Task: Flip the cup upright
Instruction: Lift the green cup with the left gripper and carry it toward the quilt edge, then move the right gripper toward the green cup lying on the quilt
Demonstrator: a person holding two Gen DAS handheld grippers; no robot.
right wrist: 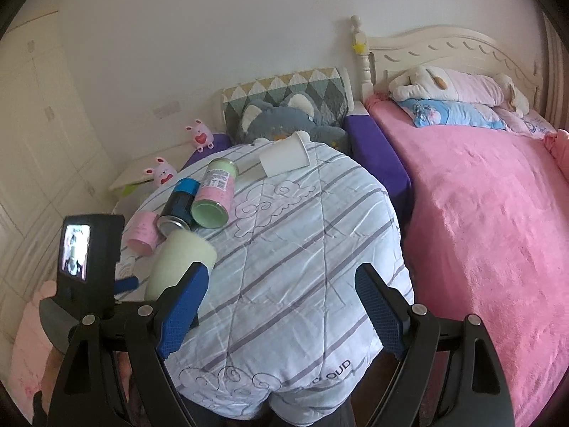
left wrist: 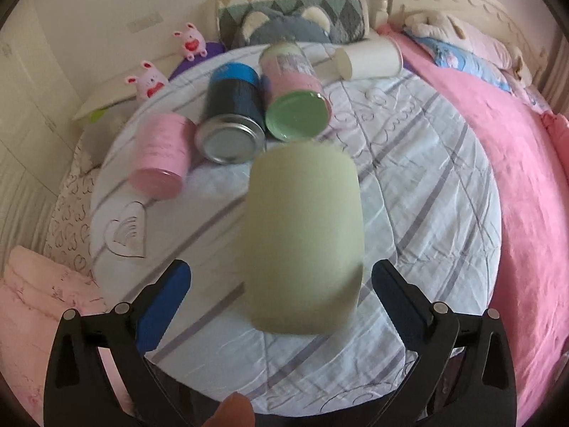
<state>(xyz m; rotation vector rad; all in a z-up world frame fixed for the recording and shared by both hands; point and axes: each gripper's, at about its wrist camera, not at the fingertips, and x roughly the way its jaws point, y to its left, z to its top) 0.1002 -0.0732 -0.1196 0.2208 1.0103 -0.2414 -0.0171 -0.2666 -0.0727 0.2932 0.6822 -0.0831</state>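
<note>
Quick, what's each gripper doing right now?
Left gripper: open around the pale green cup, not clamped.
Right gripper: open, empty.

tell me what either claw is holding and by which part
Nothing is held. The left claw is open around the pale green cup without touching; the right claw is open over the quilt.

A plain white wall [right wrist: 213, 35] runs along the far side. Closet doors [right wrist: 39, 135] stand left. A cream headboard [right wrist: 451, 49] tops the pink bed [right wrist: 480, 213] right.
</note>
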